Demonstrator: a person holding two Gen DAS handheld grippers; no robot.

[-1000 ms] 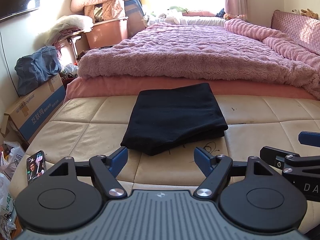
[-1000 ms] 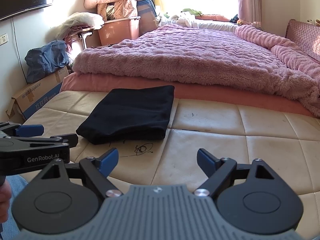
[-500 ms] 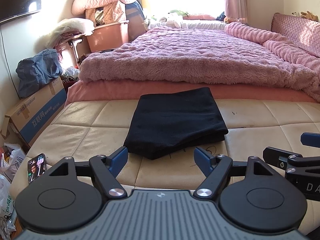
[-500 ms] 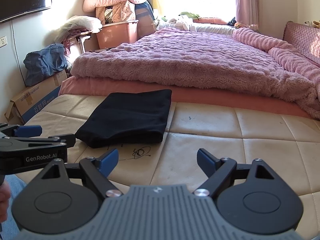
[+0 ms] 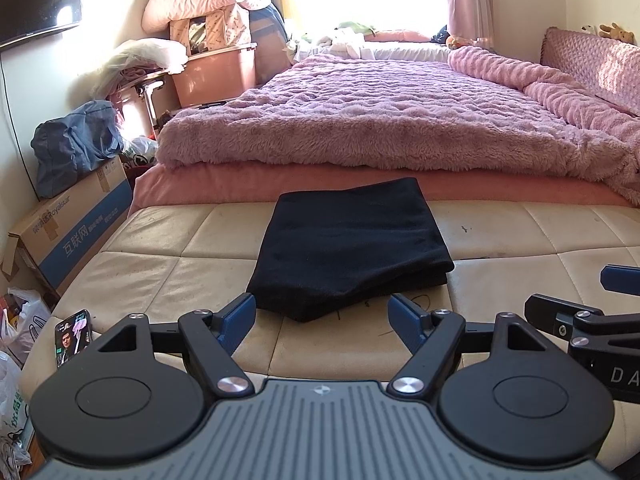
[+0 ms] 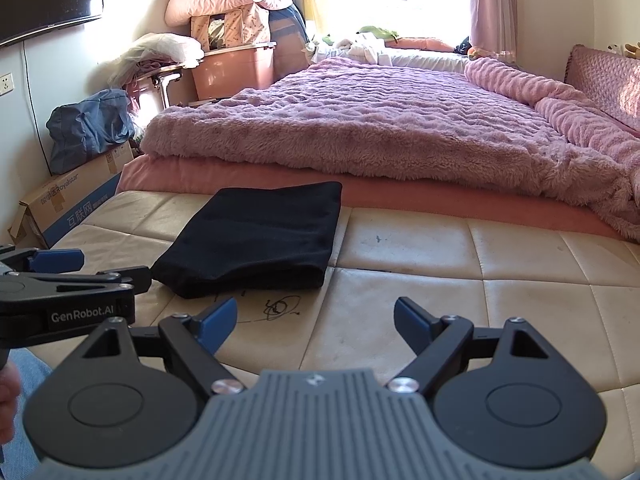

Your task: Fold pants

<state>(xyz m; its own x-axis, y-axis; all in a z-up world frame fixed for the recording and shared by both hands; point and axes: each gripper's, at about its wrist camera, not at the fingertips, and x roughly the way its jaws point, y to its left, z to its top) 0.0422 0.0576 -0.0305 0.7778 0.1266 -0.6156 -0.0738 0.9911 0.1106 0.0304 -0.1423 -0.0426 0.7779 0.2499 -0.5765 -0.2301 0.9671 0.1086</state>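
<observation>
The black pants [image 5: 348, 248] lie folded into a flat rectangle on the cream padded bench [image 5: 168, 276] at the foot of the bed. They also show in the right wrist view [image 6: 256, 240], left of centre. My left gripper [image 5: 322, 318] is open and empty, just short of the pants' near edge. My right gripper [image 6: 316, 320] is open and empty, over bare bench to the right of the pants. Each gripper shows in the other's view at the frame edge: the right gripper [image 5: 592, 312] and the left gripper [image 6: 68, 280].
A bed with a fluffy pink blanket [image 5: 380, 120] lies beyond the bench. A phone [image 5: 73, 335] lies on the bench's left corner. A cardboard box [image 5: 68, 236], a blue bag [image 5: 76, 144] and stacked bins stand at the left wall. Pen scribbles [image 6: 280, 306] mark the bench.
Both grippers have drawn back slightly from the folded pants and tilted up a little. The pants have not moved. Both stay open.
</observation>
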